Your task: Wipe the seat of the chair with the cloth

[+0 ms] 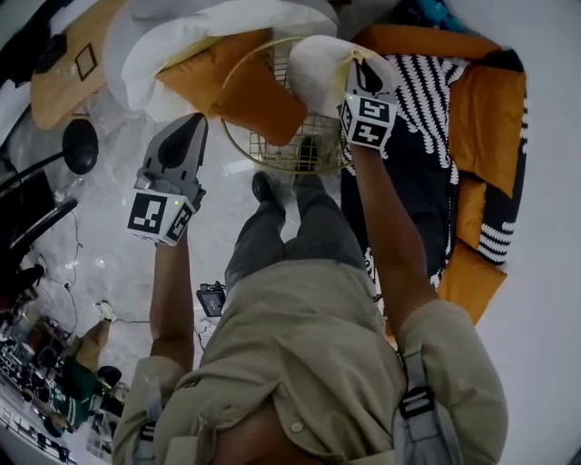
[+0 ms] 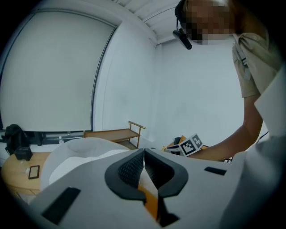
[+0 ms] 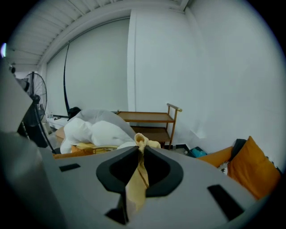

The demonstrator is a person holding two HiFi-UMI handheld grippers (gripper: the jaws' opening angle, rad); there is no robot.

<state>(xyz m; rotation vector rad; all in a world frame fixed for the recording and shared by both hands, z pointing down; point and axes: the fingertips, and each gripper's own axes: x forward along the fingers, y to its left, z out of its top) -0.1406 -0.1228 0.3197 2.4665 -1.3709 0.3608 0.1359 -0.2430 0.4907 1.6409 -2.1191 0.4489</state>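
Pale yellow cloth (image 3: 136, 179), pinched between the jaws of the right gripper (image 3: 139, 150). The jaws are pressed onto it. A small knot of fabric bunches just above the fingertips, and a flat strip runs back down through the gap towards the camera.

Head view: the right gripper (image 1: 363, 68) is held out over the right side of the chair (image 1: 281, 156), a round seat of gold wire. An orange cushion (image 1: 263, 100) lies across the seat's left part, and a pale mass sits just beside the gripper's tip, over the wire. Whether the cloth touches the seat cannot be told.

The left gripper (image 1: 192, 132) is to the left of the chair, clear of its rim and over the pale floor (image 1: 109, 245). In the left gripper view its jaws are pressed together with nothing between them (image 2: 144, 154); the orange below the pads lies behind them.

Surroundings: white bedding (image 1: 209, 27) is heaped beyond the chair. A black-and-white patterned cushion (image 1: 427, 100) and further orange cushions lie to the right. A wooden cart (image 3: 154, 118) stands against the far wall and a fan (image 3: 33, 96) to the left. The person's legs (image 1: 290, 227) stand just short of the chair.
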